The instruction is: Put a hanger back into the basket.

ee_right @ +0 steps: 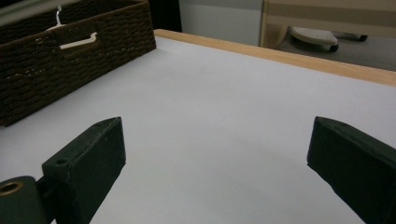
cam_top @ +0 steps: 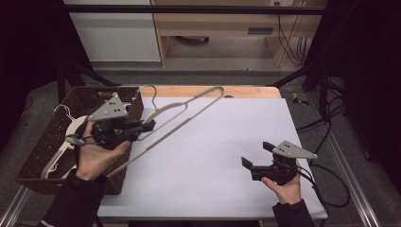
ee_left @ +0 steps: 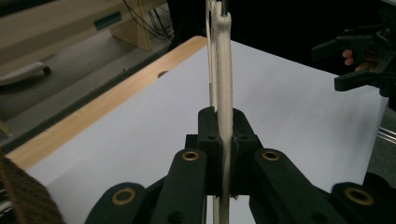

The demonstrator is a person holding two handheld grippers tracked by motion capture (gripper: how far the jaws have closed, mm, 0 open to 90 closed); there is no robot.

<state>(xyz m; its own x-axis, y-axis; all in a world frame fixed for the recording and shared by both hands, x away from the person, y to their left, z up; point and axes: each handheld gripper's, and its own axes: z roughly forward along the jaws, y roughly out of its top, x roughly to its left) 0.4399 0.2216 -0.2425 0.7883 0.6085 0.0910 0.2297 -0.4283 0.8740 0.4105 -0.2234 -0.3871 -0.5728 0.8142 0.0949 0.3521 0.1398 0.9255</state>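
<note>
Basket (cam_top: 45, 142): dark brown wicker, at the left edge of the worktop, overhanging its near left corner; near wall partly hidden behind the left hand and sleeve.
Hangers in basket (cam_top: 64, 146): pale, lying inside; count hard to make out, lower parts covered by the hand; one wire hook standing above the rim in the right claw view.
Left claw (cam_top: 150, 125): raised above the basket's right rim, clamped together on the pale hanger's arm; grey three-cornered plate on top.
Held hanger (cam_top: 182, 113): pale beige, lifted, slanting from the basket's near right corner up toward the far edge of the worktop; lower end lost behind the hand; in the left claw view seen edge-on, cut off at the top.
Worktop (cam_top: 213, 156): white sheet over a wooden board, wood strip bare along the far edge, small dark hole in that strip.
Right claw (cam_top: 257, 153): near the near right corner, low above the sheet, jaws wide apart, nothing between them.
Writing: none legible; a small label on the far wooden furniture too blurred to read.
Room: dim, grey floor, pale cabinet and wooden furniture beyond the far edge, black cables at the right.
</note>
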